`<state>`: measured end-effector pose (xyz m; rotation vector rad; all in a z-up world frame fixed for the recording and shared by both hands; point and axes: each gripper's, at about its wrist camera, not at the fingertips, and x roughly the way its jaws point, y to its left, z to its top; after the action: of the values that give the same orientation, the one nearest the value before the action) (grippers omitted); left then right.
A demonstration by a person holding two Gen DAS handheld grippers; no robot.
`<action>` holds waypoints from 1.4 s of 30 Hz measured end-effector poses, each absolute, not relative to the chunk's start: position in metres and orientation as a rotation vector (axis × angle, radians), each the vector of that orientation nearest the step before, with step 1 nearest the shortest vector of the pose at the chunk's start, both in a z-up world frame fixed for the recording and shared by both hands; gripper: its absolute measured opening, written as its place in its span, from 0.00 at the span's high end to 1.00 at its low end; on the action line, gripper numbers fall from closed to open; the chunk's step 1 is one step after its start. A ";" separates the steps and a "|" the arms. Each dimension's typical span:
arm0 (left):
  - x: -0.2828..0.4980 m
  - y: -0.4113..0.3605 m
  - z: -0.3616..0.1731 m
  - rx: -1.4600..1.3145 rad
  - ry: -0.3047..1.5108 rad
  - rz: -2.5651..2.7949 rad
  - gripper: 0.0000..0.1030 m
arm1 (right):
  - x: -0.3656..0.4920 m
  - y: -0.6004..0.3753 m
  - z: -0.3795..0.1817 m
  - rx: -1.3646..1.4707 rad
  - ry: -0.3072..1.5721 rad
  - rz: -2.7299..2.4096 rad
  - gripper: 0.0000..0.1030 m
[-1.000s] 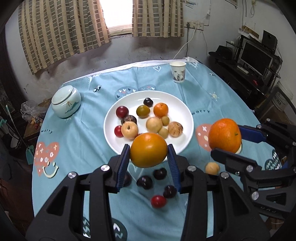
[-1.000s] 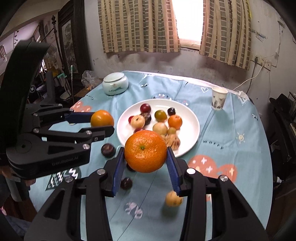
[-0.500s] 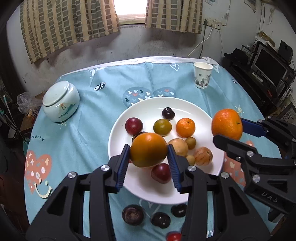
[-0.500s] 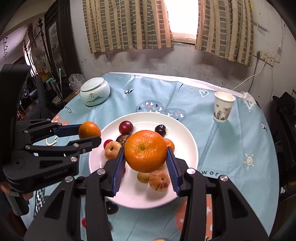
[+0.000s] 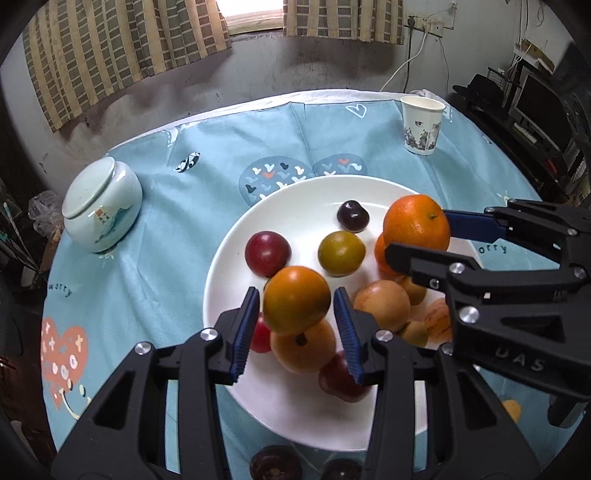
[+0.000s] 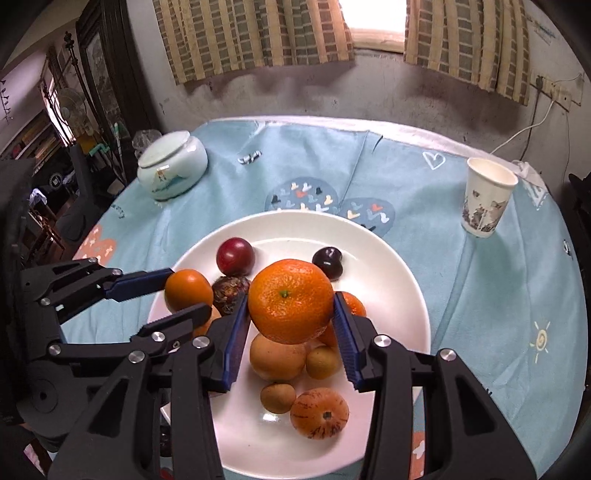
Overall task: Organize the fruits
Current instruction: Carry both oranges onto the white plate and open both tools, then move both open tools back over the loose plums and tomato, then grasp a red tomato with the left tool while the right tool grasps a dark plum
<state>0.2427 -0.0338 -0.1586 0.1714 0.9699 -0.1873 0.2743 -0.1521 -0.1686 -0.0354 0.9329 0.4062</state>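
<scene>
As both fruits now over plate (image 5: 236,258), not counter: L view: left hand-held gripper (image 5: 295,317) opening round tomato (image 5: 296,299), pads just clear. R view: right hand-held gripper (image 6: 290,325) still clenched on orange (image 6: 290,301). Drop-off prob. underway.

A grey, stained plaster wall (image 6: 369,92) is seen beyond the tongs, broken by a bright window (image 6: 373,16) through which daylight is admitted. Checked curtains (image 6: 255,33) are hung to either side of it. A power socket (image 5: 424,24) with a white cable (image 5: 410,55) is mounted on the wall, ahead and to the right. A monitor (image 5: 539,103) on a dark shelf is set far right; a dark cabinet (image 6: 107,70) is stood far left.
</scene>
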 end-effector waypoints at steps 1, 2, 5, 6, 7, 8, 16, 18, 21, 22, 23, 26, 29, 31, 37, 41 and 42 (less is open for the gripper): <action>0.243 -0.033 -0.158 0.170 0.963 -0.187 0.51 | 0.278 -0.153 -0.170 -0.030 0.945 0.398 0.56; 0.243 -0.033 -0.157 0.167 0.960 -0.184 0.48 | 0.280 -0.154 -0.171 -0.026 0.953 0.385 0.56; 0.244 -0.030 -0.155 0.161 0.958 -0.181 0.44 | 0.280 -0.158 -0.170 -0.008 0.932 0.378 0.40; 0.244 -0.029 -0.154 0.161 0.957 -0.175 0.43 | 0.279 -0.161 -0.169 0.001 0.919 0.369 0.30; 0.243 -0.028 -0.152 0.158 0.956 -0.170 0.43 | 0.278 -0.163 -0.166 0.018 0.902 0.363 0.30; 0.241 -0.027 -0.149 0.153 0.954 -0.166 0.43 | 0.277 -0.164 -0.163 0.025 0.897 0.368 0.30; 0.215 -0.009 -0.106 0.120 0.883 -0.138 0.39 | 0.238 -0.167 -0.123 -0.048 0.811 0.362 0.30; 0.203 -0.004 -0.095 0.107 0.866 -0.134 0.37 | 0.221 -0.168 -0.114 -0.071 0.799 0.362 0.30; 0.179 0.002 -0.086 0.097 0.854 -0.130 0.33 | 0.189 -0.170 -0.109 -0.090 0.796 0.376 0.30; 0.170 0.004 -0.085 0.094 0.856 -0.134 0.33 | 0.180 -0.169 -0.111 -0.094 0.805 0.380 0.30; 0.162 0.006 -0.085 0.094 0.859 -0.137 0.32 | 0.165 -0.168 -0.117 -0.105 0.824 0.389 0.30; 0.132 0.014 -0.097 0.091 0.899 -0.143 0.32 | 0.131 -0.160 -0.140 -0.152 0.884 0.429 0.30; 0.102 0.024 -0.118 0.084 0.968 -0.136 0.32 | 0.100 -0.147 -0.172 -0.216 0.959 0.477 0.30; 0.089 0.033 -0.131 0.058 1.014 -0.127 0.32 | 0.084 -0.138 -0.190 -0.267 0.990 0.504 0.30; 0.058 0.055 -0.153 -0.001 1.090 -0.075 0.31 | 0.075 -0.121 -0.228 -0.380 1.032 0.525 0.34; 0.045 0.060 -0.159 -0.022 1.109 -0.059 0.30 | 0.084 -0.111 -0.237 -0.431 1.039 0.554 0.37; 0.042 0.060 -0.161 -0.024 1.113 -0.060 0.30 | 0.087 -0.108 -0.239 -0.444 1.045 0.569 0.37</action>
<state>0.0420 0.0597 -0.1605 -0.0241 1.1129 -0.0604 0.0869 -0.1077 -0.2392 -0.4443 1.0447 0.5688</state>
